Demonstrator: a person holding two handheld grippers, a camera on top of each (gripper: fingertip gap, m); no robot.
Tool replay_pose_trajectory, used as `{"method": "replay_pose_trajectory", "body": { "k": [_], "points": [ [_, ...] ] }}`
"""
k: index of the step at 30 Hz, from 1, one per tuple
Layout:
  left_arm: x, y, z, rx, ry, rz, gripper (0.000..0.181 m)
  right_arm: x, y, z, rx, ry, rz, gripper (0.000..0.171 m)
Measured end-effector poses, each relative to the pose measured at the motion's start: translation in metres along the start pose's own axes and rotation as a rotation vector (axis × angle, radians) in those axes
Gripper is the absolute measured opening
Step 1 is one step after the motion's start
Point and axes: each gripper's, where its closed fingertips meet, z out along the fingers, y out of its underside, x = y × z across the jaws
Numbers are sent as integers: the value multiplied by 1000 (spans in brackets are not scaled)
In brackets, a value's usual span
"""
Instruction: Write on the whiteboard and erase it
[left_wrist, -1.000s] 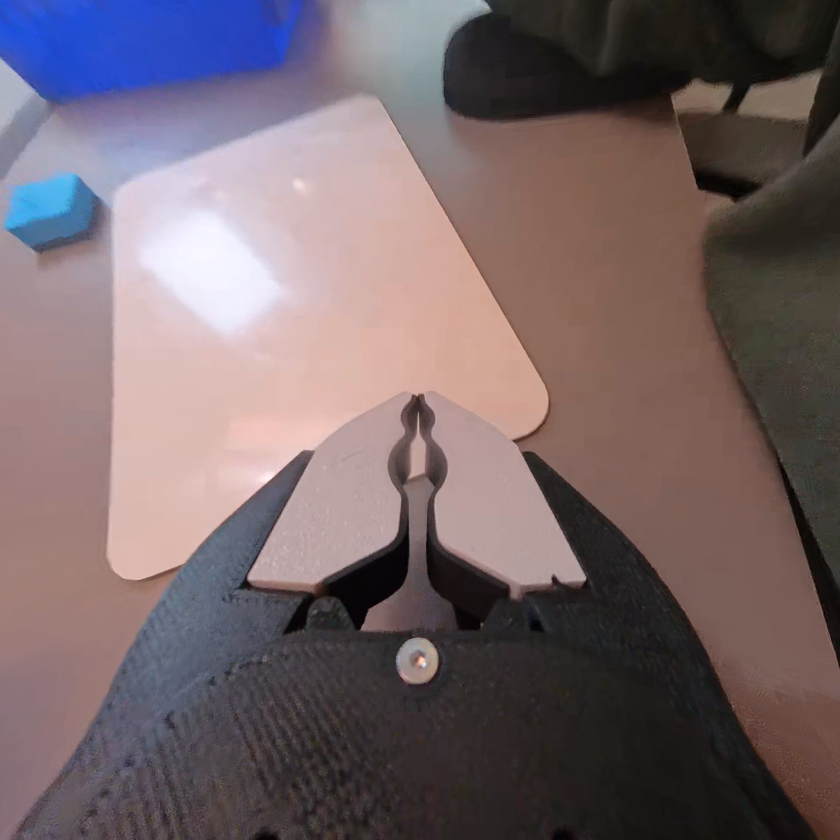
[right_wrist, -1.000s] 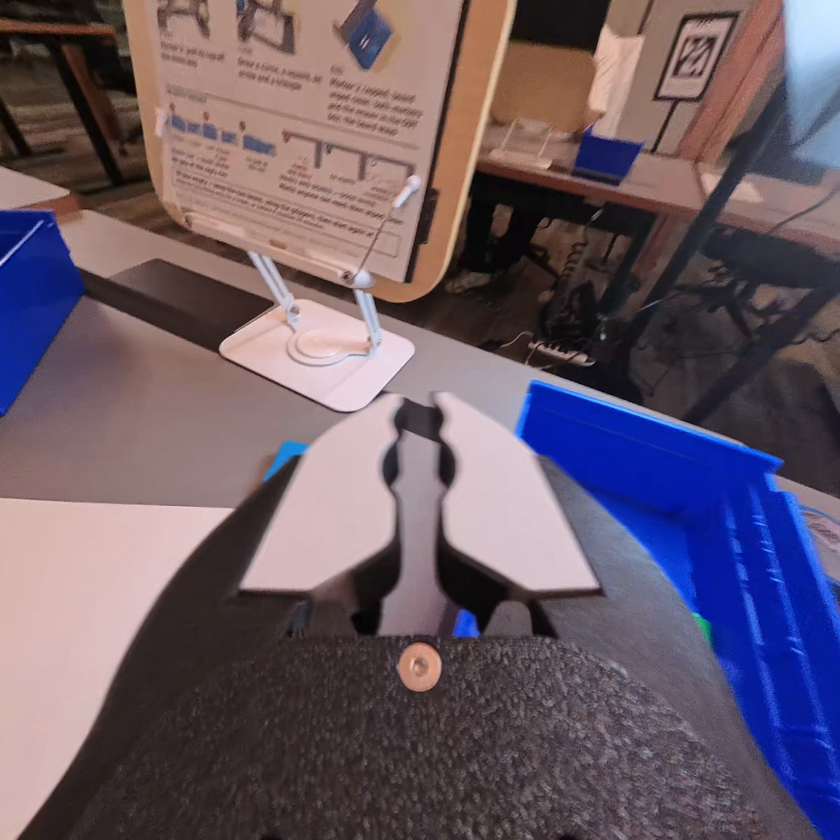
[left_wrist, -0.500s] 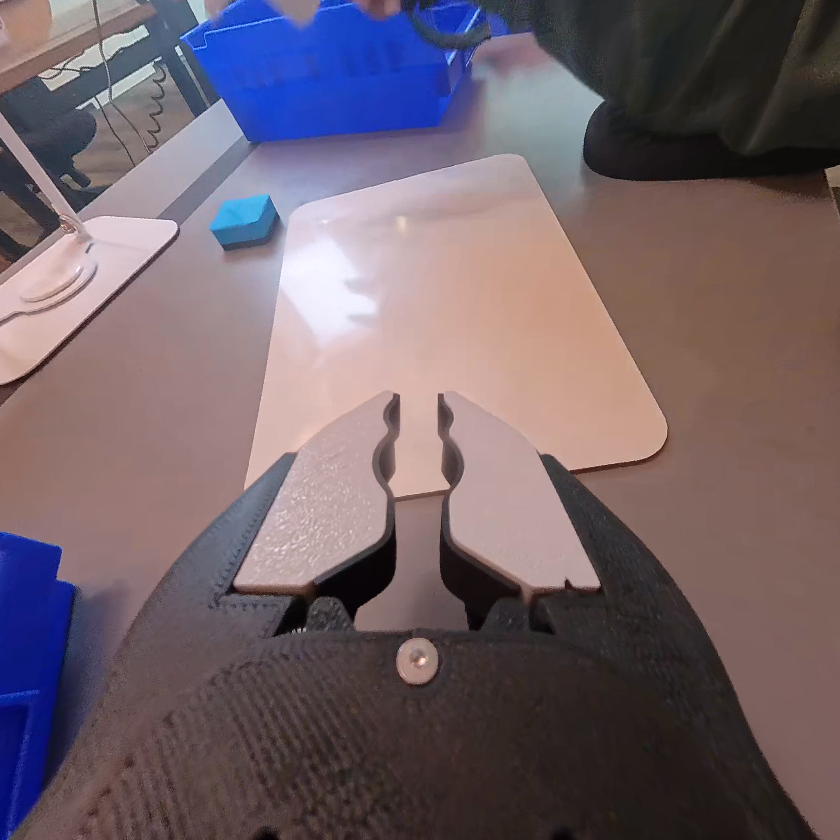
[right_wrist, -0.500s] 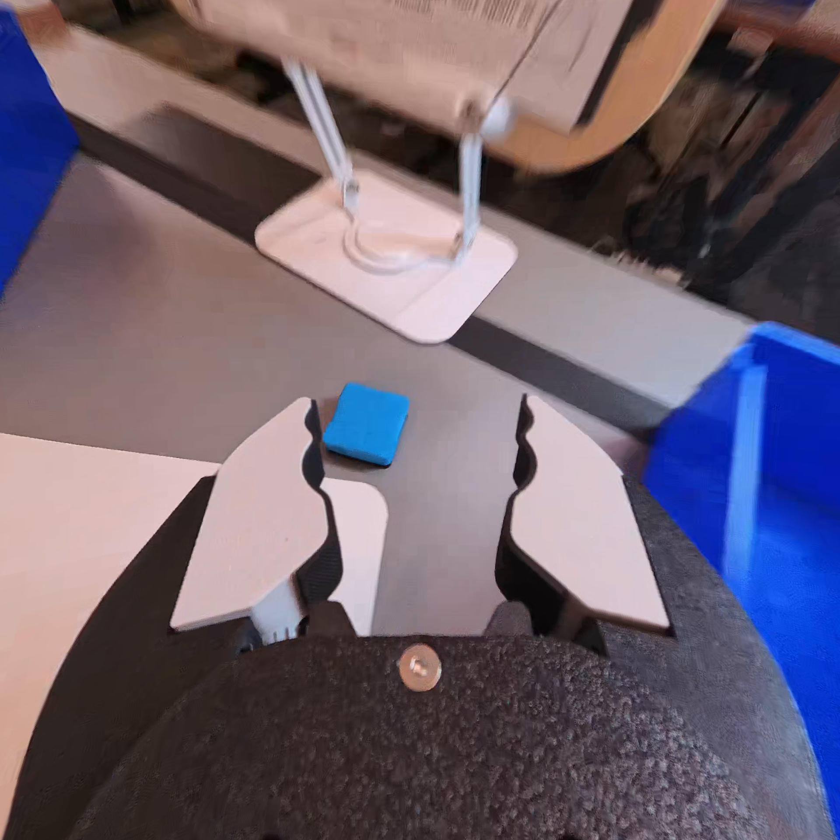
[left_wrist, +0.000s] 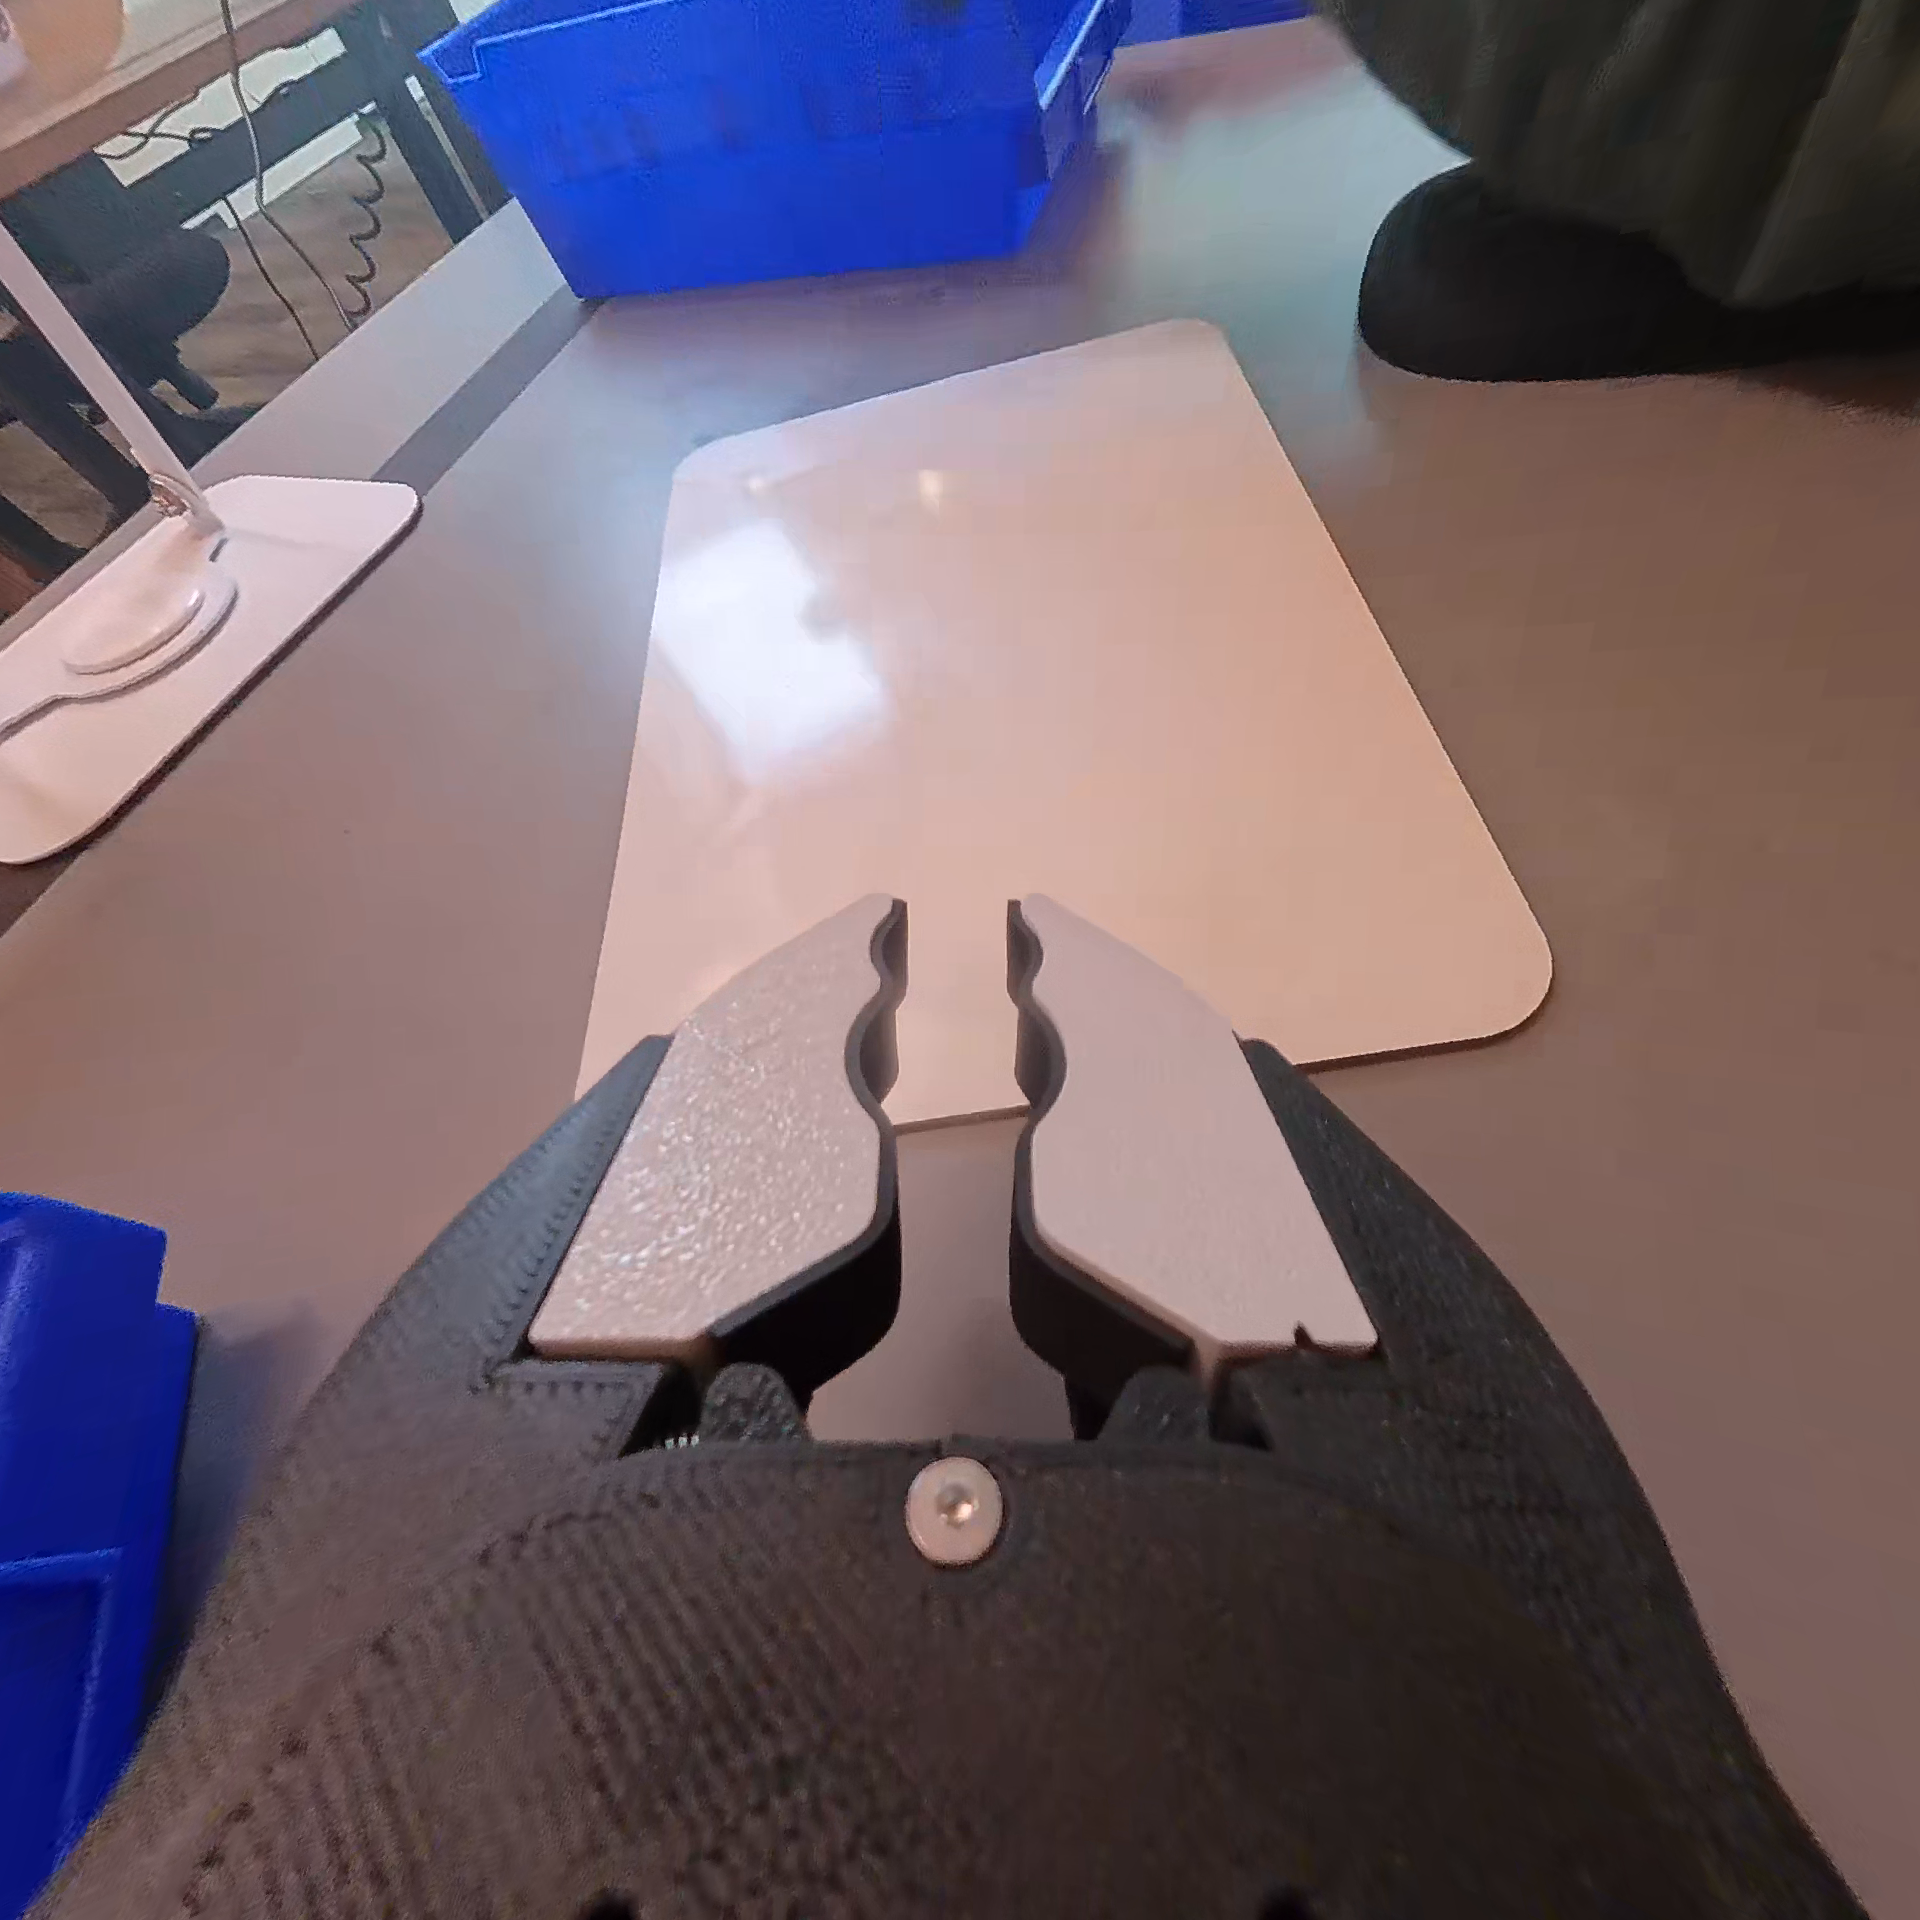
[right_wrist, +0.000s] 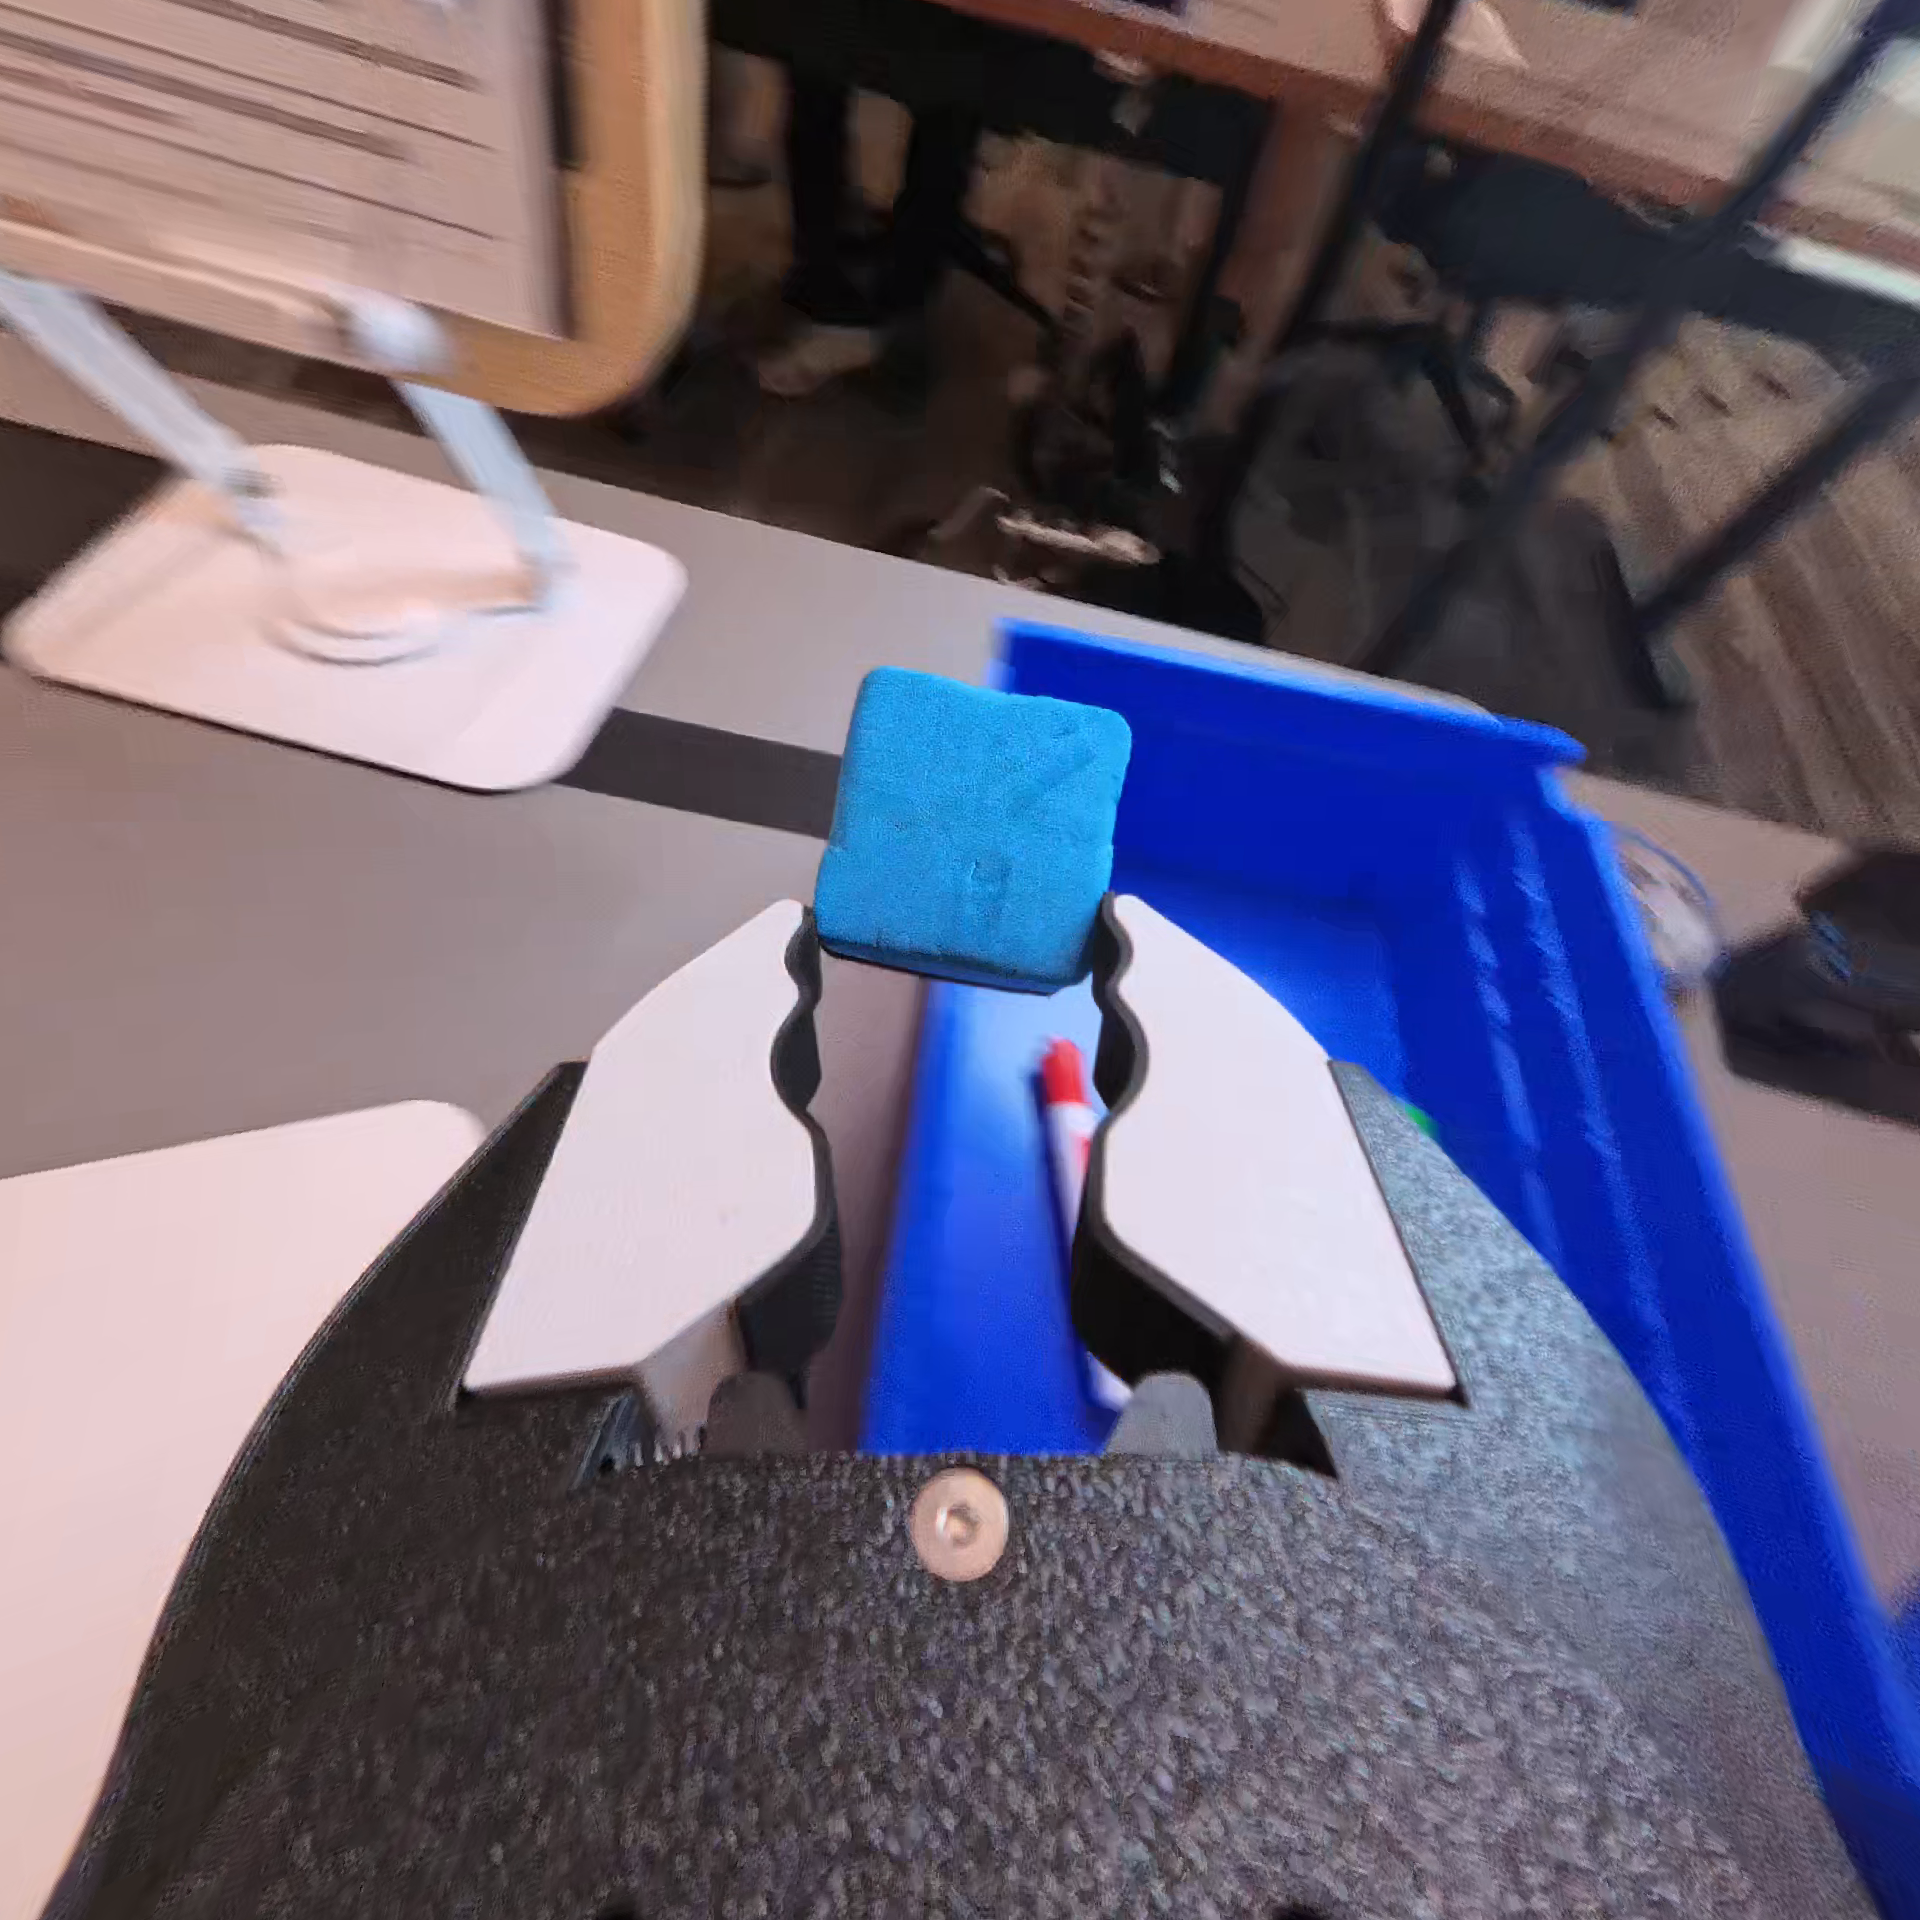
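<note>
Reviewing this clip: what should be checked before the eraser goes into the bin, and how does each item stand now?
1. Right claw grips the blue eraser: ok, pinched at its near edge only.
2. Eraser lifted off the table: ok.
3. Eraser above the blue bin: cannot tell; it hangs near the bin's left wall.
4. Drop spot free: not ok, a red-capped marker lies in the bin.
5. Whiteboard wiped: ok, no marks visible.
6. Left claw out of the way: ok, open, empty, at the board's near edge.
</note>
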Motion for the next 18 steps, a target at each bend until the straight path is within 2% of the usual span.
{"method": "replay_pose_trajectory", "body": {
  "k": [5, 10, 13, 16, 18],
  "points": [
    [3, 2, 3, -13, 8, 8, 17, 95, 73, -3, -199, 182, 100, 51],
    [0, 6, 4, -25, 0, -1, 17, 119, 130, 20, -326, 205, 106, 52],
    [1, 6, 4, -25, 1, -3, 17, 111, 122, 24, -258, 148, 127, 55],
    [2, 6, 3, -26, 7, 1, 17, 95, 82, 14, -60, 5, 234, 61],
    [2, 5, 3, -24, 9, 2, 16, 96, 62, 2, 41, -32, 280, 66]
  ]
}}
